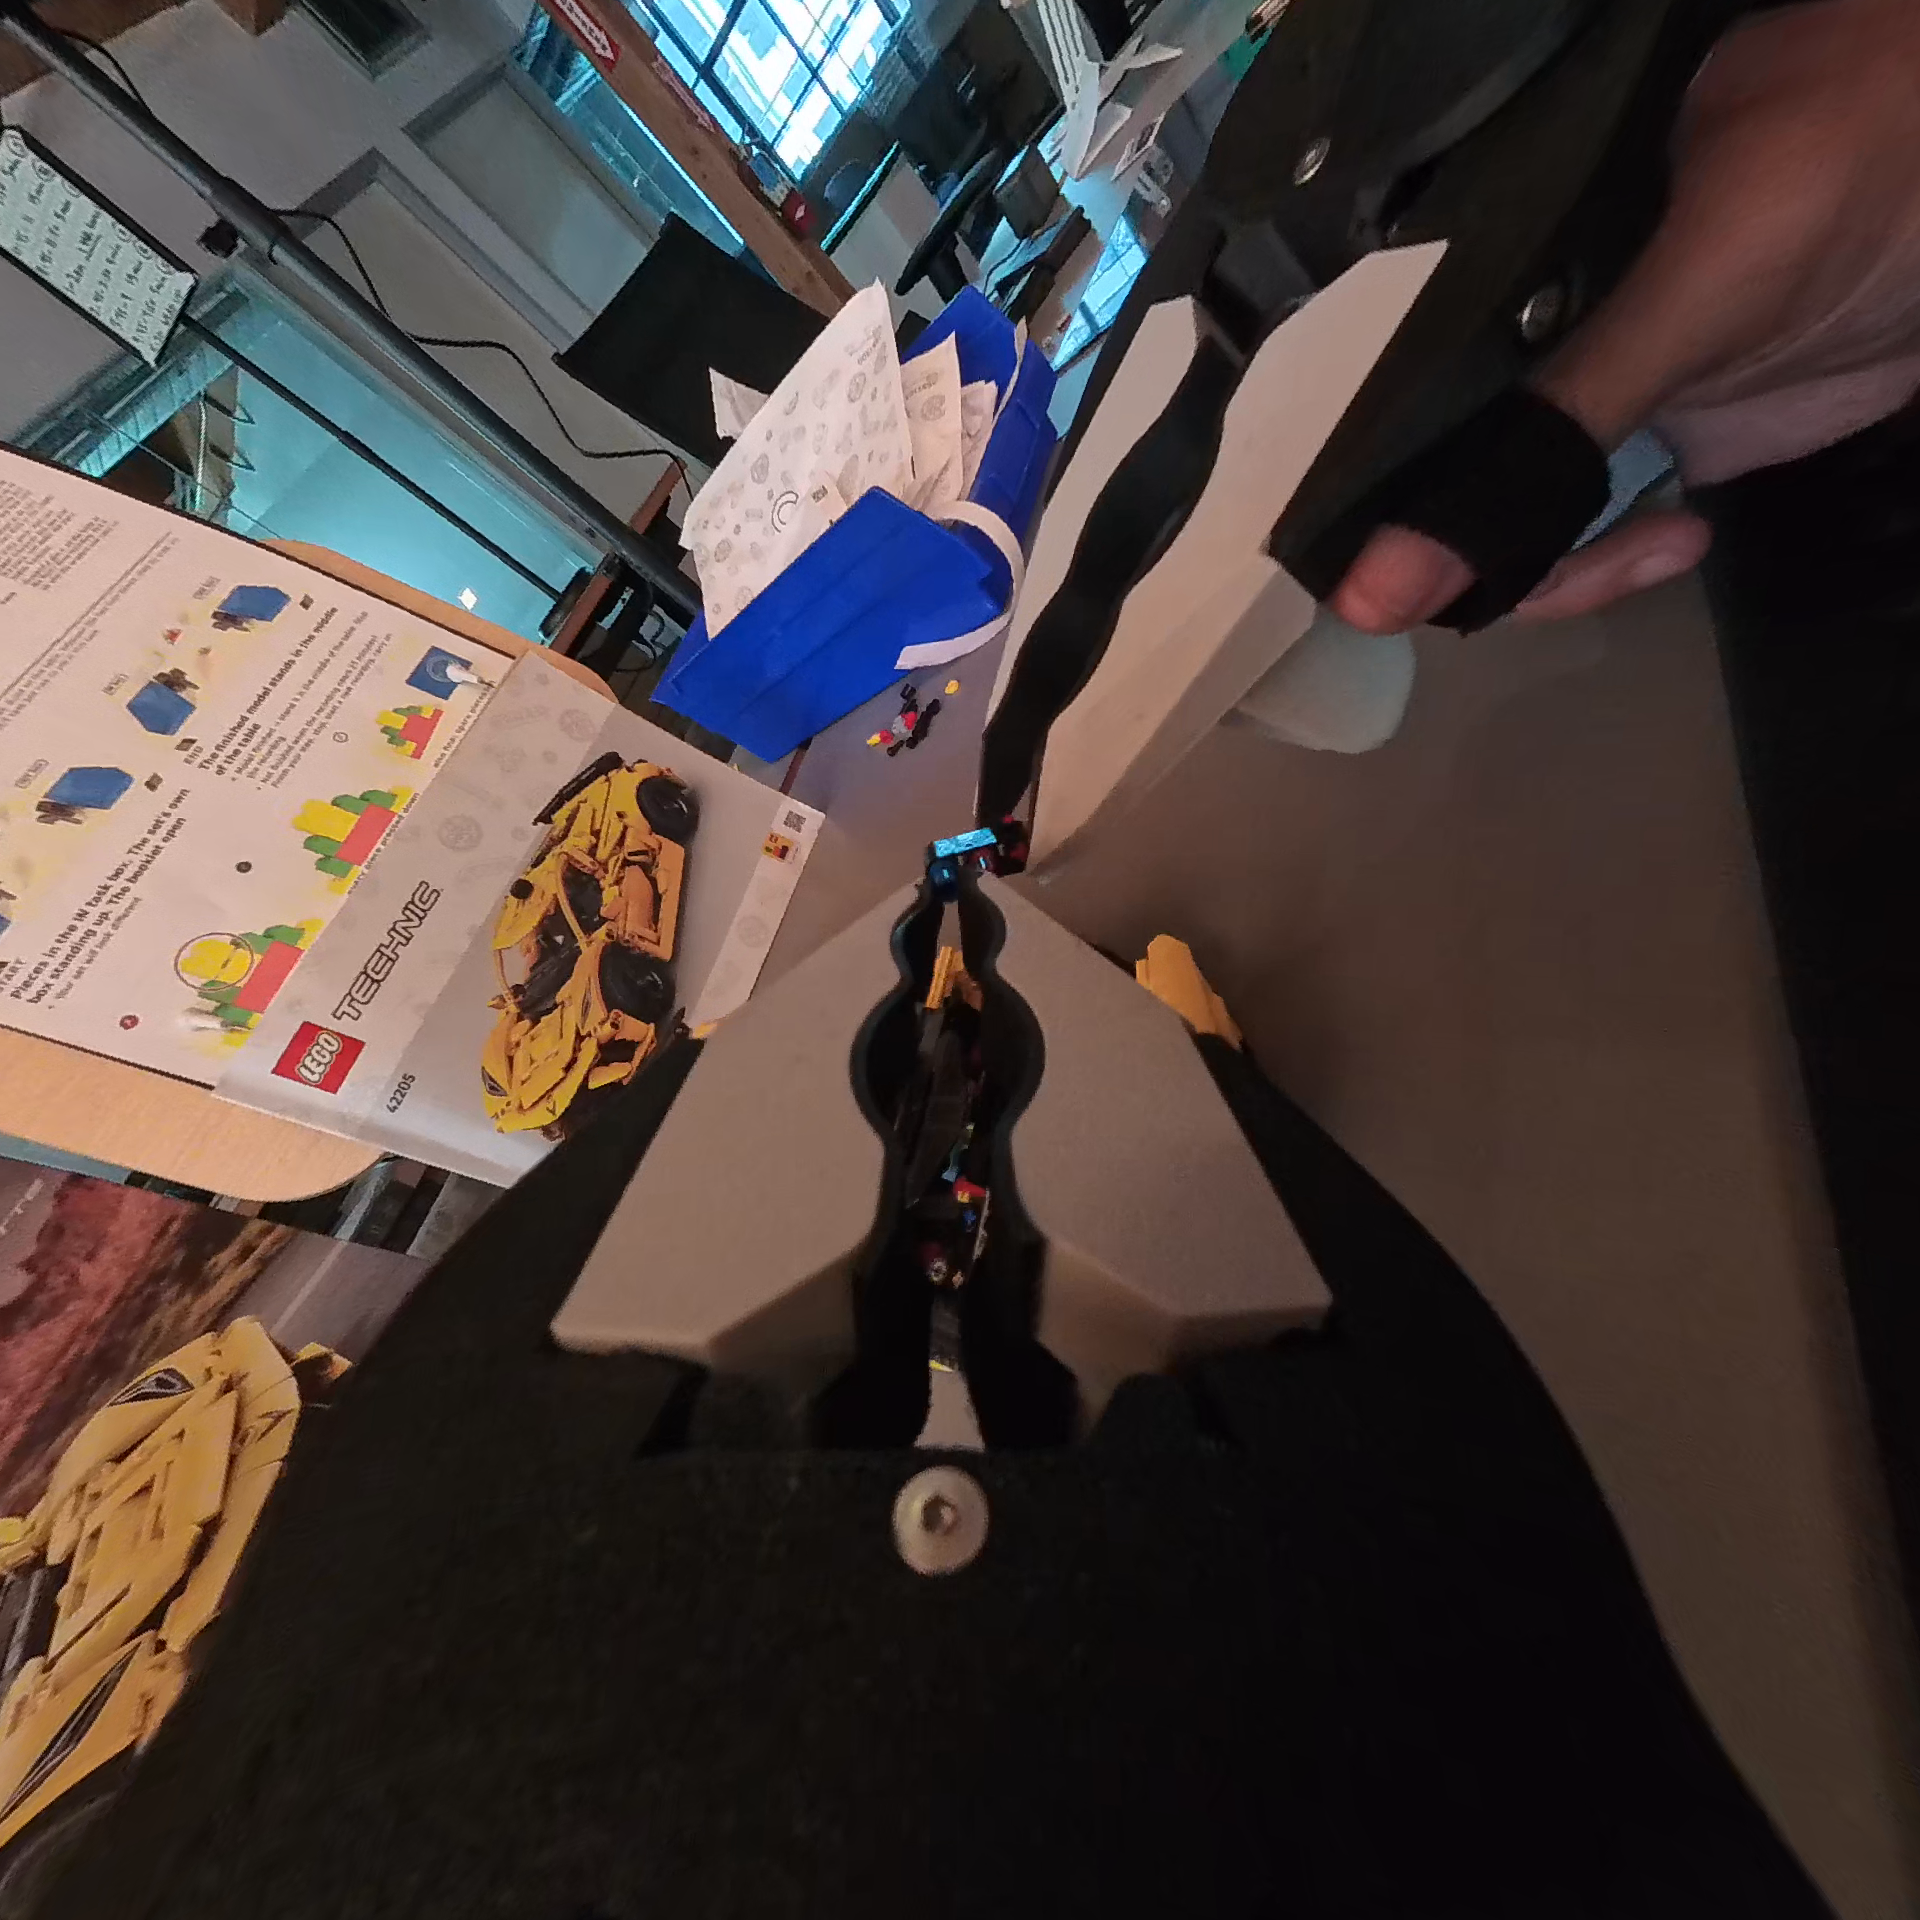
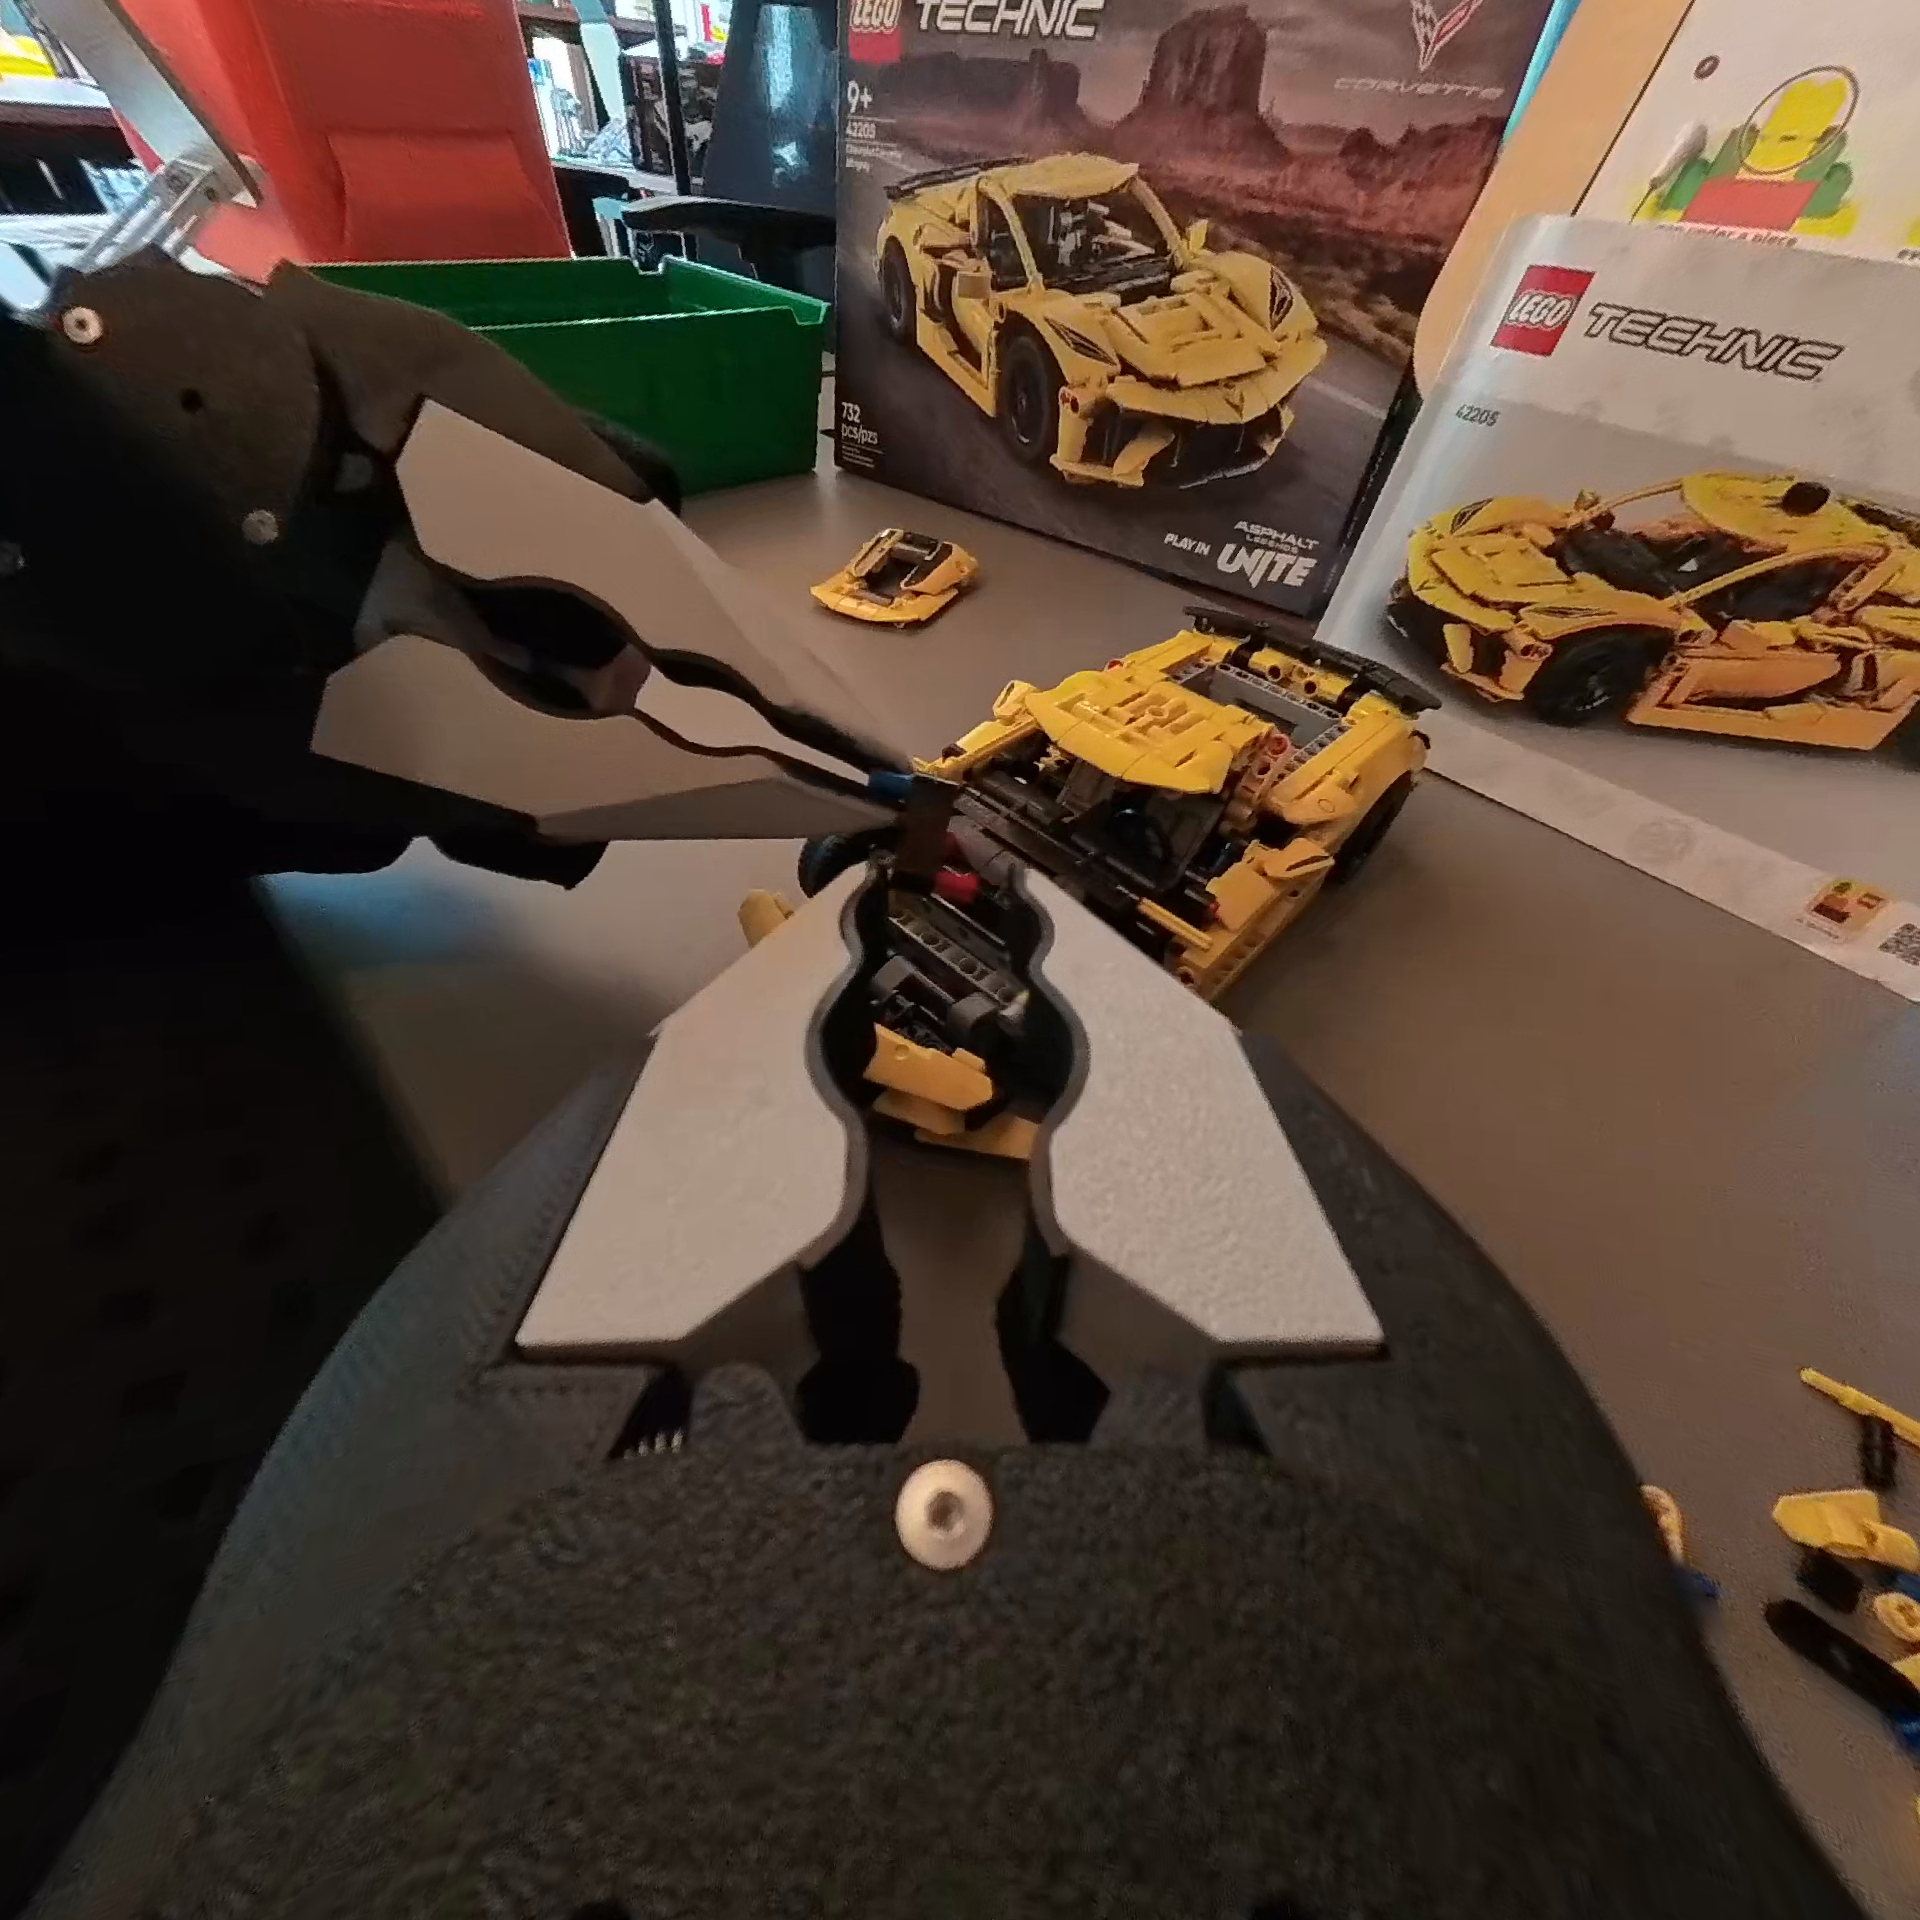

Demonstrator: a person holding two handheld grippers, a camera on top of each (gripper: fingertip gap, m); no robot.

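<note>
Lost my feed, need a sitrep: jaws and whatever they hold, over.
Left gripper shut on small black piece. Right gripper shut on same piece, other end. Yellow car close behind, nothing between.

Both wrist cameras look along their tools, close over the counter (image 2: 1558,1091), sharing the yellow model car (image 2: 1174,790)

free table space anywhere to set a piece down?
Bare grey tabletop between the yellow brick car, the instruction booklet and the loose yellow pieces. Another patch between the green bin and small yellow panel. Crowded where both grippers meet the car.
</note>
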